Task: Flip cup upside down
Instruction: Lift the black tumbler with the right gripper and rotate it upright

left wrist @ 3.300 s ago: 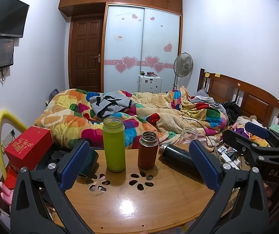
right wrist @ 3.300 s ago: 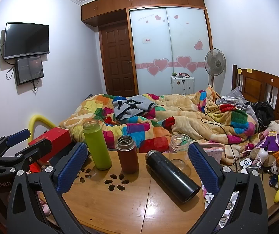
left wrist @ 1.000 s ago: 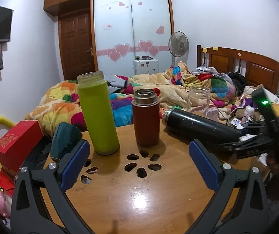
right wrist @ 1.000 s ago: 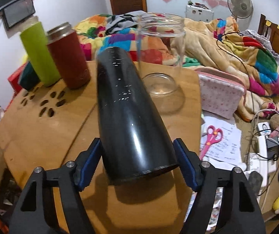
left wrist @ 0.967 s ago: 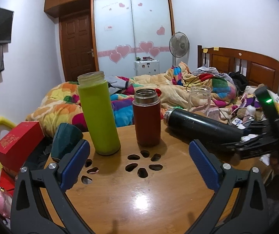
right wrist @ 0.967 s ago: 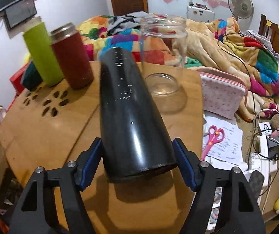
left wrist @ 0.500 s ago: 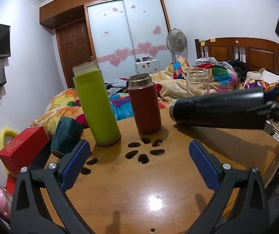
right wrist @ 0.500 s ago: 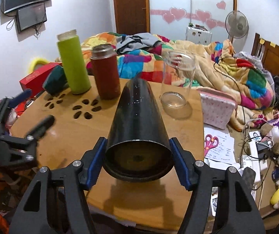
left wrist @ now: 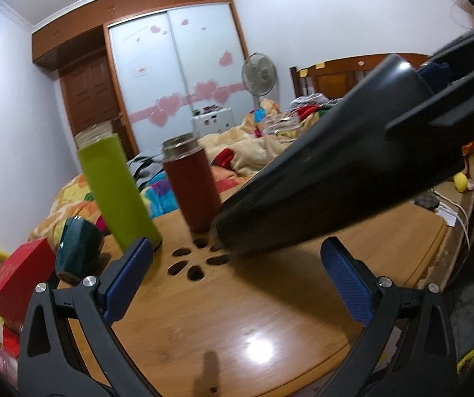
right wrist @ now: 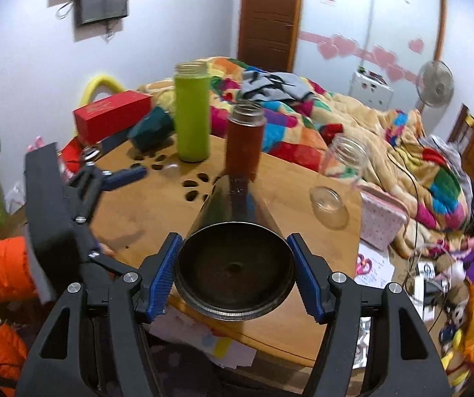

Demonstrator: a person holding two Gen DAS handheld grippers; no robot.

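My right gripper [right wrist: 235,273] clamps the black cup [right wrist: 233,264] by its base, mouth tilted down over the table [left wrist: 270,314] for inversion; left gripper [left wrist: 237,271] wide, empty, waiting clear.

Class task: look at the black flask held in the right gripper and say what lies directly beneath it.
Under the tilted black flask lies the wooden table, showing its flower-shaped cutouts and the flask's shadow. Its lower mouth end is blurred, so contact with the table cannot be judged.
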